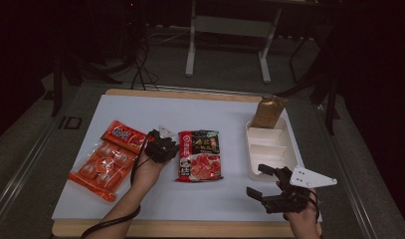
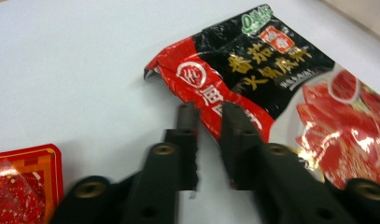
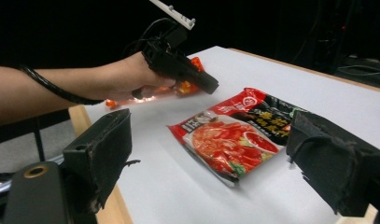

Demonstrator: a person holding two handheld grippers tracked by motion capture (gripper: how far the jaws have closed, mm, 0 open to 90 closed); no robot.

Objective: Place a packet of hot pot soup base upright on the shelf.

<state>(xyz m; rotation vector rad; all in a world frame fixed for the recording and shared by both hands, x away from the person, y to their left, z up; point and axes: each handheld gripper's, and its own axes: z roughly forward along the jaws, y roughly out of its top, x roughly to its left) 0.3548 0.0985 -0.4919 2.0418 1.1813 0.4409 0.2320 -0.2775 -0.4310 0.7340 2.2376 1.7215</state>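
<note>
Left gripper: black hard-plastic two-jaw left gripper (image 2: 208,112), held in the person's left hand (image 1: 146,172). Its jaws stand a narrow gap apart with nothing clamped; the tips hover over the near edge of the sauce packet. In the right gripper view it sits raised above the table, aimed down at that packet.

Right gripper: black right gripper (image 3: 211,154) with padded, worn jaw faces, spread wide and empty, near the table's front right corner.

Sauce packet: glossy red-and-black flat plastic sauce packet (image 2: 271,88), rectangular, crinkled, one corner curled up. It lies flat in the middle of the table, long axis running front to back, the black printed band toward the far edge, the red food picture toward the front edge.

Orange packet: shiny orange-red plastic packet (image 1: 108,159) with clear windows, flat, lying slantwise by the table's left edge, just left of the left gripper.

Tray: white rectangular plastic tray (image 1: 259,154) with divided compartments, along the right edge. The near compartments look bare.

Pouch: brown-gold crinkled foil pouch (image 1: 268,112), standing tilted in the tray's far end.

Table: matte white board (image 1: 190,199) with a pale wooden rim.
</note>
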